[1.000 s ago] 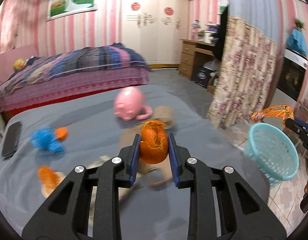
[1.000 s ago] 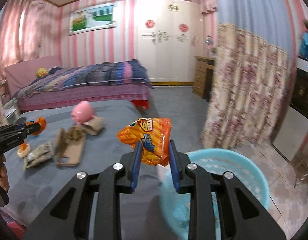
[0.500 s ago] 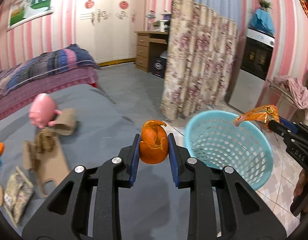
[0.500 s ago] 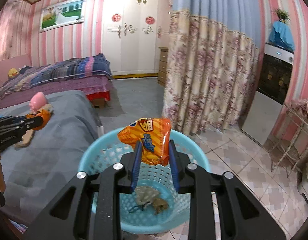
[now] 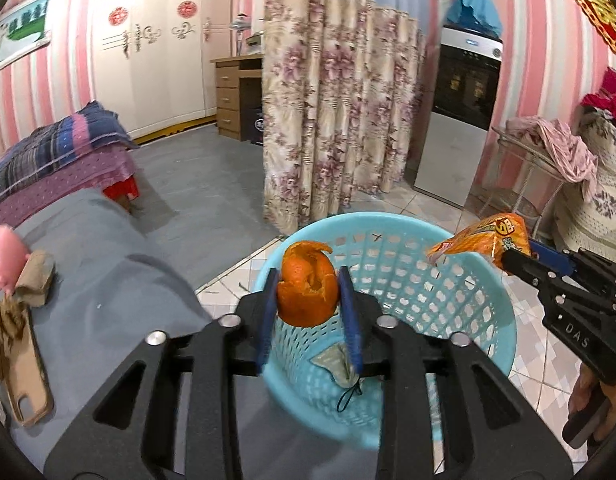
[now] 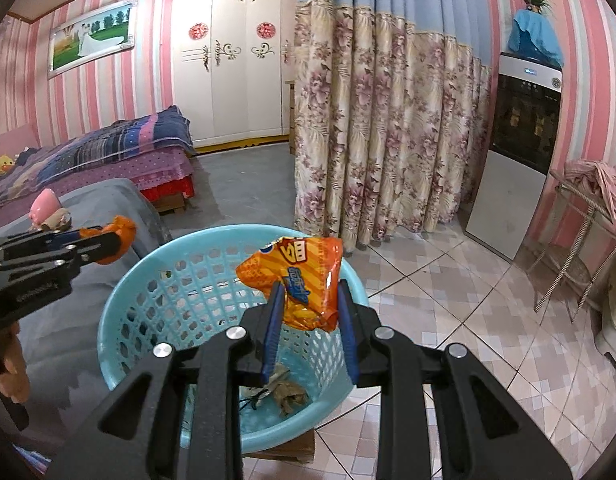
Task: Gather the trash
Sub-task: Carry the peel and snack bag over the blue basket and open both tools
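1. The left gripper (image 5: 308,304) hangs over the near rim of the light-blue plastic basket (image 5: 488,320). Its jaws are opening, and the orange peel (image 5: 305,294) sits between the two blue pads.
2. The peel looks close against the left pad, while a thin gap shows at the right pad; whether either pad presses on it cannot be told for sure.
3. The peel stands upright, its long axis vertical, with a curled, torn tip pointing up and slightly right.
4. The right gripper (image 6: 308,312) is only partly spread and pinches an orange snack wrapper (image 6: 297,280) by its lower end, above the basket's open mouth.
5. The wrapper rises out of the jaws, long axis roughly upright and leaning left, printed face toward the camera, crumpled at the pinch.
6. In the left wrist view, the same wrapper juts leftward from the right gripper's tip, over the basket's far right rim.
7. Crumpled scraps (image 6: 285,390) and a thin dark cord lie on the basket's bottom.
8. The basket stands on a tiled floor (image 6: 448,320), just beside a grey-covered bed (image 5: 99,280).
9. On that bed lie a pink piggy bank (image 5: 5,258), crumpled brown paper (image 5: 37,276) touching it, and a tan phone case (image 5: 25,376) nearer the camera.
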Motion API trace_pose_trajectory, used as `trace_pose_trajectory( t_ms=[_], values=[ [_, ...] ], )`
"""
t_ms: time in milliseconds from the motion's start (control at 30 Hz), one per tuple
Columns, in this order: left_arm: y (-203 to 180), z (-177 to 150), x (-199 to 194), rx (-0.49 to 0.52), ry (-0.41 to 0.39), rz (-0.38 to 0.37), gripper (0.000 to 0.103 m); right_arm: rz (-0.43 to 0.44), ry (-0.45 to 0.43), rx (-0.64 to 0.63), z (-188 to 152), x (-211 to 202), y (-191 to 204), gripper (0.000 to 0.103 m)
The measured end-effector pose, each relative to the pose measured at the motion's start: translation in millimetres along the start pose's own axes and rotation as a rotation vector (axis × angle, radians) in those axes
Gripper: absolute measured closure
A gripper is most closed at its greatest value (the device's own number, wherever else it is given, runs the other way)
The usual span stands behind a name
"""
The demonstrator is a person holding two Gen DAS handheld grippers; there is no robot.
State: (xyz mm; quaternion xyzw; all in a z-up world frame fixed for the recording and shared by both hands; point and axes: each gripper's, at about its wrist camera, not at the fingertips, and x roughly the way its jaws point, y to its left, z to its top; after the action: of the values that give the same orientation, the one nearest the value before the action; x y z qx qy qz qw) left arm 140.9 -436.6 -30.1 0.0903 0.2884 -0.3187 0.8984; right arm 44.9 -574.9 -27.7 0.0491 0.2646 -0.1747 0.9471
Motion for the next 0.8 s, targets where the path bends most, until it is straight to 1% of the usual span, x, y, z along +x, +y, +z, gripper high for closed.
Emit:
trace_pose_trajectory(
  t_ms=[33, 67, 100, 200, 267, 400, 500, 600, 633, 667, 700, 733, 800],
  values=[
    [-2, 3, 1, 0.011, -0.006, 0.013, 0.043, -0.002, 0.000, 0.002, 0, 1, -1, 0.076],
    [-3, 4, 0, 0.016, -0.019, 0.028, 0.028, -0.003, 0.001, 0.002, 0, 1, -1, 0.076],
    [-3, 6, -2, 0.020, -0.035, 0.042, 0.023, -0.004, 0.002, 0.001, 0, 2, -3, 0.076],
    [3, 12, -6, 0.022, -0.051, 0.044, 0.015, -0.007, 0.007, 0.000, -1, 4, -3, 0.076],
    [12, 13, -10, 0.005, -0.060, 0.064, 0.010, -0.007, 0.013, 0.003, -2, 6, -2, 0.076],
    [32, 8, -18, -0.038, -0.058, 0.089, 0.009, -0.004, 0.026, 0.011, -3, 14, 3, 0.076],
    [42, 3, -23, -0.046, -0.052, 0.117, 0.008, 0.000, 0.034, 0.010, -4, 21, 11, 0.076],
    [57, -4, -30, -0.060, -0.040, 0.141, 0.007, -0.002, 0.038, 0.012, -1, 31, 21, 0.073],
    [61, -6, -32, -0.066, -0.038, 0.147, 0.007, 0.005, 0.043, 0.012, -1, 34, 23, 0.062],
    [66, -7, -35, -0.075, -0.037, 0.158, 0.007, 0.008, 0.050, 0.011, -1, 37, 27, 0.038],
    [70, -9, -37, -0.081, -0.036, 0.165, 0.007, 0.001, 0.049, 0.007, -2, 37, 29, 0.029],
    [76, -11, -41, -0.091, -0.037, 0.175, 0.007, -0.015, 0.040, -0.001, -3, 37, 33, 0.025],
    [84, -14, -45, -0.103, -0.037, 0.186, 0.007, -0.021, 0.049, -0.017, -6, 39, 38, 0.025]
  ],
)
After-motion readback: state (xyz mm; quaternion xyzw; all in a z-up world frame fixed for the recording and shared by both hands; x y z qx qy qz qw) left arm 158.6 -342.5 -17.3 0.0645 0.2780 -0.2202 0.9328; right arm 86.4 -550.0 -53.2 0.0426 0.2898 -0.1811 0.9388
